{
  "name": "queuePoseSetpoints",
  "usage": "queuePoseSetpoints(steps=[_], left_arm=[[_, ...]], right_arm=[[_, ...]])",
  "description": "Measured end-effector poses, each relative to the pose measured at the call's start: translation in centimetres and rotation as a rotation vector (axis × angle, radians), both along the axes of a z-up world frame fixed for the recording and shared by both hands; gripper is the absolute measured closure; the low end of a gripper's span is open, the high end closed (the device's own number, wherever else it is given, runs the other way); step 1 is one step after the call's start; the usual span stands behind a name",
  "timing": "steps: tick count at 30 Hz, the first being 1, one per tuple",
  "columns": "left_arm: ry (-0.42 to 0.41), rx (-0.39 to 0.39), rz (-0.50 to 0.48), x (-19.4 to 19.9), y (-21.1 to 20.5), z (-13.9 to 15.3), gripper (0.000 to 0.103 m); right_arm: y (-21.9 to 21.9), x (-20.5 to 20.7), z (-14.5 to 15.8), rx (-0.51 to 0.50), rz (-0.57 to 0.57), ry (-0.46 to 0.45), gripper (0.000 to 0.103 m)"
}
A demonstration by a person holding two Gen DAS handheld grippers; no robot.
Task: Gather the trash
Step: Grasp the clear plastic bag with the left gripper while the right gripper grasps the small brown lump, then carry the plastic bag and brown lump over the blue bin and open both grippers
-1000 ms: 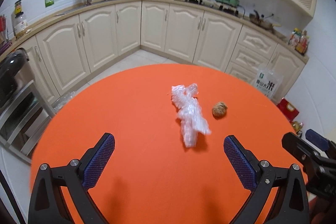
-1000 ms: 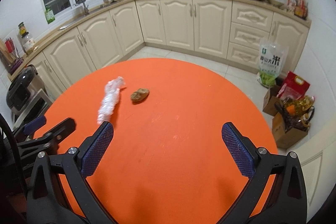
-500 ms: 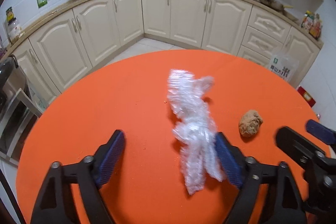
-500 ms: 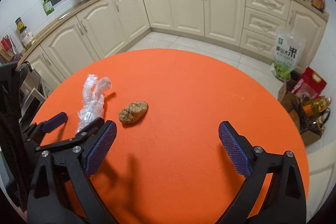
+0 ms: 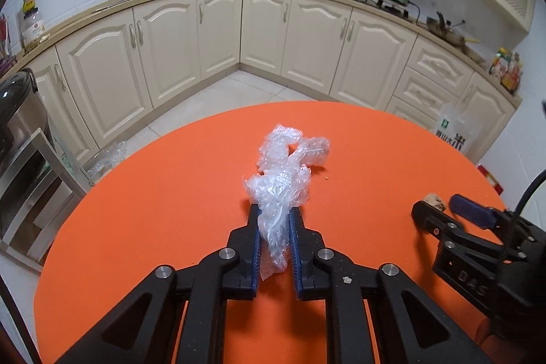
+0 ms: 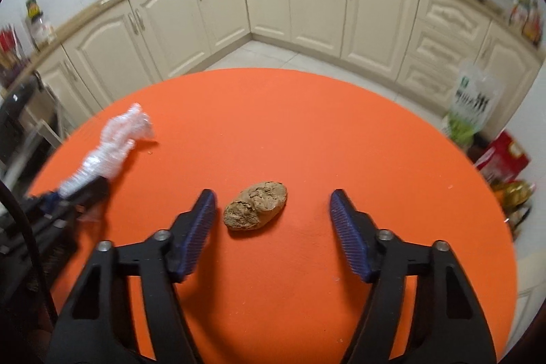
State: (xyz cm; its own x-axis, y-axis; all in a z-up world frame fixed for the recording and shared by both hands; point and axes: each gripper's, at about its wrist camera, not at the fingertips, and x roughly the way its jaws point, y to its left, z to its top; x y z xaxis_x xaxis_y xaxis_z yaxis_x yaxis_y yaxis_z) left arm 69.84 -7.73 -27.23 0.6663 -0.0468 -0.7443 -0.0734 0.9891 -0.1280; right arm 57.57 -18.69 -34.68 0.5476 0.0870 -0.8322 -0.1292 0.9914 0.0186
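Observation:
A crumpled clear plastic wrap (image 5: 285,179) lies on the round orange table (image 5: 170,193). My left gripper (image 5: 274,220) is shut on its near end; the rest of the wrap trails away over the table. The wrap also shows in the right wrist view (image 6: 112,142), with the left gripper (image 6: 82,190) on it. A brown crumbly lump (image 6: 256,205) lies on the table between the fingers of my right gripper (image 6: 273,210), nearer the left finger. The right gripper is open and not touching it. In the left wrist view the lump (image 5: 434,201) peeks out behind the right gripper (image 5: 443,210).
Cream kitchen cabinets (image 5: 307,46) run along the far walls. A dark appliance on a metal rack (image 5: 20,139) stands left of the table. A rice bag (image 6: 474,101) and a red box (image 6: 505,156) sit on the floor to the right. Small crumbs (image 5: 327,178) lie near the wrap.
My left gripper has closed on the plastic wrap. My right gripper has moved forward and left so the brown lump is now between its fingers, which have narrowed somewhat.

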Motion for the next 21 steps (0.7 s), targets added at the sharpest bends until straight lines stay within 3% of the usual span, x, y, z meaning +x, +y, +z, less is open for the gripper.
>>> queuePoseSetpoints(steps=[3,10,21], left_arm=[[-0.01,-0.016,0.006,-1.6,0.5,-0.1,0.094],[-0.039,-0.048,-0.008,-7.0,1.1,0.2,0.095],[-0.124,-0.064,-0.04,-15.9,0.1,2.6,0.095]], right_arm=[[0.4,-0.5,0.3,-0.002,0.016,-0.017,0.074],[-1.3,-2.7,0.7,0.125,0.001,-0.019,0.075],[-4.8,-8.5,4.7,0.179,-0.028,-0.091,0.075]])
